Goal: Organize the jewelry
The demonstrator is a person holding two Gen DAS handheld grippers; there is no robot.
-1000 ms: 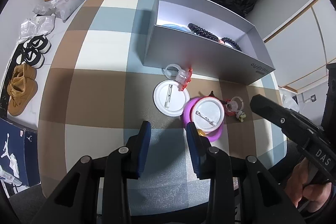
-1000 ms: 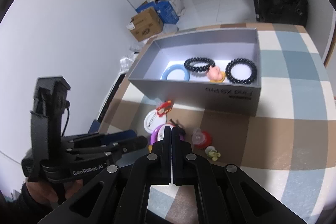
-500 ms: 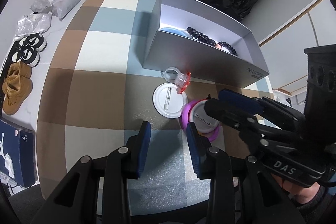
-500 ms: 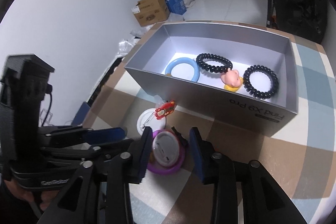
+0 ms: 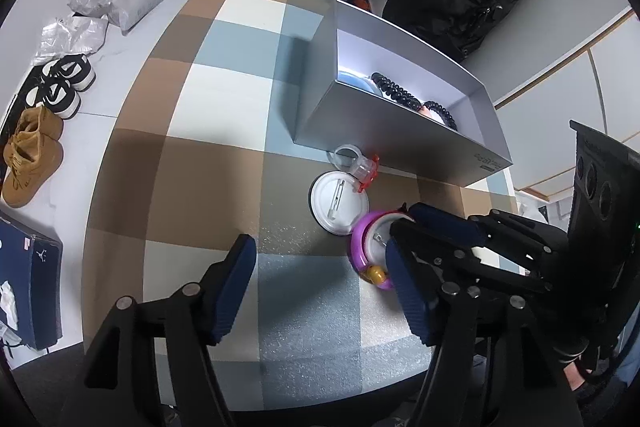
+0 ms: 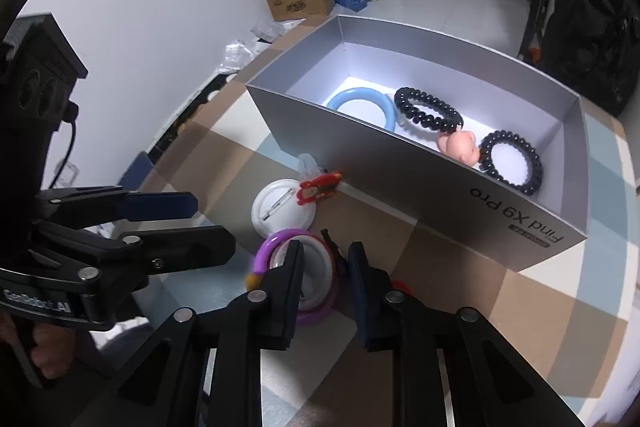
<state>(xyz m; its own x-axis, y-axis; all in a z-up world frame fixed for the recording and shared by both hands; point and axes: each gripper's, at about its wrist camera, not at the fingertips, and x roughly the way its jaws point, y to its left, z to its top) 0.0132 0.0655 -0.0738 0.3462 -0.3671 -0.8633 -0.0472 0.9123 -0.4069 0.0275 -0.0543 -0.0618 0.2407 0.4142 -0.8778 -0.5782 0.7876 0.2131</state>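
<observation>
A checked table (image 5: 208, 131) fills the middle of both views, and on it, toward the upper right, stands an open grey box (image 6: 400, 183) that seems to be where the jewelry is gathered: a blue ring (image 6: 362, 105), two black bead bracelets (image 6: 426, 111) and a small pink figure (image 6: 460, 145) already lie inside. Only the right wrist view looks down onto all of these; from the left wrist view the near wall hides most of them.

Loose pieces lie just in front of the box: a white badge (image 5: 338, 205) with its pin side up, touching a purple ring (image 5: 366, 251) that has a second white badge (image 6: 316, 267) resting within it, and a red clip (image 6: 318, 187) near the box wall.

The right gripper (image 6: 322, 289), lower centre, has its jaws parted either side of the ring's edge, apparently to close on it; nothing is held. The left gripper (image 5: 320, 287) hovers wide open over bare table.
</observation>
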